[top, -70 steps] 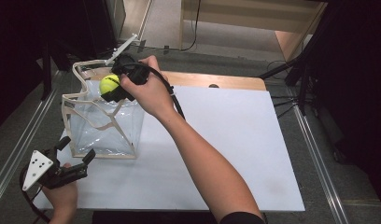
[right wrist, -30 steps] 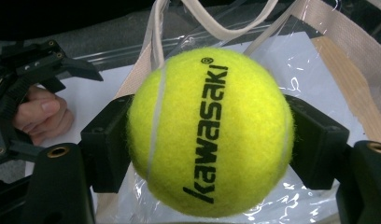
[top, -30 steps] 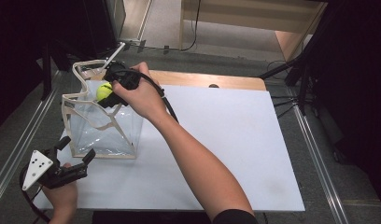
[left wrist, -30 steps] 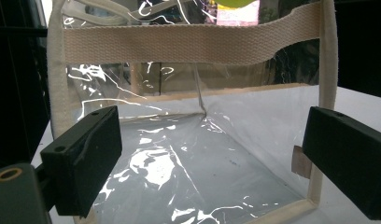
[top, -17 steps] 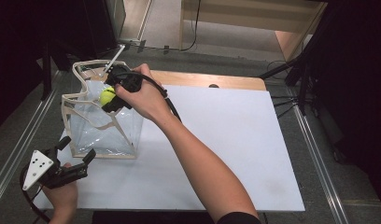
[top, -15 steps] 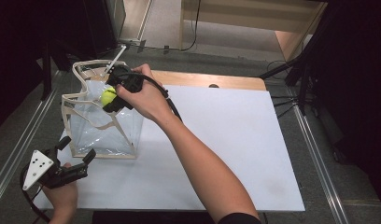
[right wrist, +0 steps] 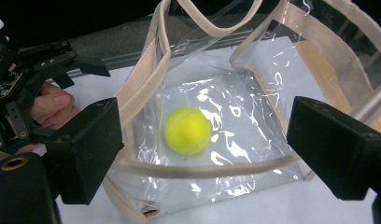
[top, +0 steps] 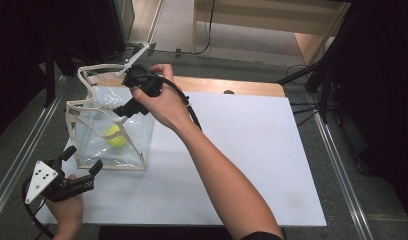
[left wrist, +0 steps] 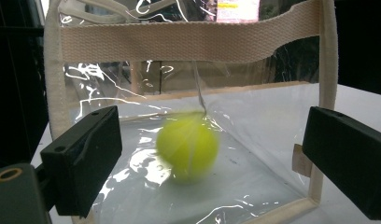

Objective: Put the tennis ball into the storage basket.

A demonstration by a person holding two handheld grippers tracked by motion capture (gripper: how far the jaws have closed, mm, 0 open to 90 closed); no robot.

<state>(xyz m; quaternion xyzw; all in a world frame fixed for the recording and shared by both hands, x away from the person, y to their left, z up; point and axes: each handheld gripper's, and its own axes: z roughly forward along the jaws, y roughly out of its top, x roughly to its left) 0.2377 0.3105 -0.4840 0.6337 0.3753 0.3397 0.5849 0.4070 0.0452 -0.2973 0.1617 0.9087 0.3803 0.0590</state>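
Note:
A yellow-green tennis ball (top: 115, 136) lies on the bottom of a clear plastic bag (top: 74, 107) with beige webbing trim, which stands open at the table's far left. My right gripper (top: 123, 110) hovers over the bag's mouth, pointing down into it, open and empty. In the right gripper view the ball (right wrist: 187, 130) rests well below the spread jaws. My left gripper (top: 84, 159) is open just in front of the bag, level with the table. Through the bag's wall (left wrist: 188, 42) the left gripper view shows the ball (left wrist: 187, 147), slightly blurred.
The bag stands on a white board (top: 252, 150) with a wooden strip (top: 232, 86) along its far edge. Metal rails (top: 22, 155) run along the left side. A black cable (top: 192, 112) trails from the right gripper over the forearm.
The ball was held in my right gripper above the bag; the gripper has opened and the ball has dropped to the bag's bottom. The left gripper has stayed put.

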